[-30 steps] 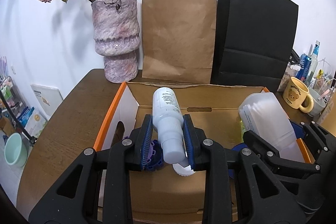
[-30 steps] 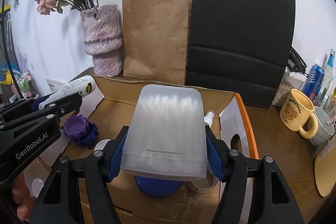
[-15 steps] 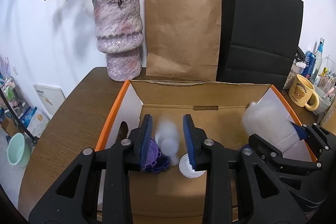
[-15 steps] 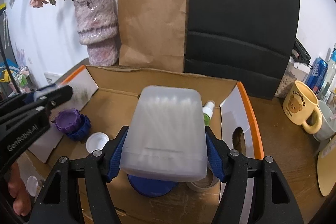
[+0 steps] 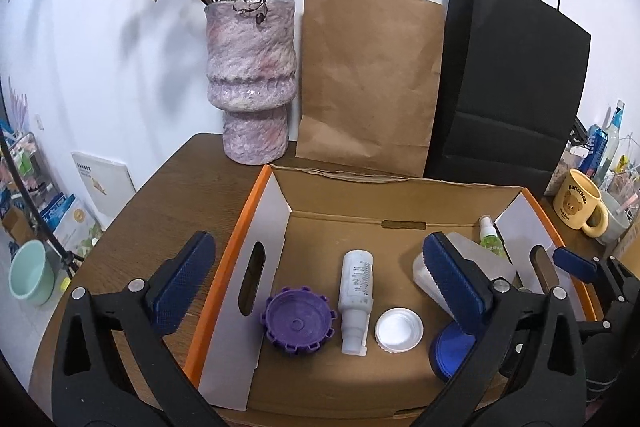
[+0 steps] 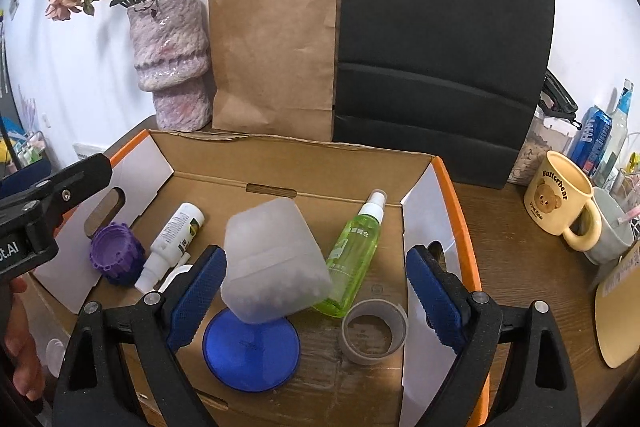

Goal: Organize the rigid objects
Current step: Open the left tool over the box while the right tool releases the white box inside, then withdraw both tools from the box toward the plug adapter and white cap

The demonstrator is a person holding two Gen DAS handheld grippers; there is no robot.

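Note:
An open cardboard box [image 5: 240, 239] with orange edges holds the objects. A white bottle [image 5: 356, 303] lies flat on its floor, between a purple lid [image 5: 298, 325] and a white cap [image 5: 399, 334]. My left gripper [image 5: 316, 279] hangs above them, jaws opening wide, nothing between them. In the right wrist view a translucent container [image 6: 276, 259] leans tilted on a blue lid [image 6: 250, 351]. It sits between the opening jaws of my right gripper [image 6: 316, 291], and the right pad stands clear of it. A green spray bottle [image 6: 356, 255] and a tape roll [image 6: 374, 331] lie beside it.
Behind the box stand a purple vase [image 5: 250, 83] with dried flowers, a brown paper bag [image 5: 368, 79] and a black bag [image 6: 436, 51]. A yellow bear mug [image 6: 560, 203], cans and a plate edge [image 6: 616, 319] crowd the wooden table [image 5: 160, 211] at the right.
The left gripper opened and the white bottle dropped to lie on the box floor. The right gripper widened and the translucent container sank, tilting onto the blue lid.

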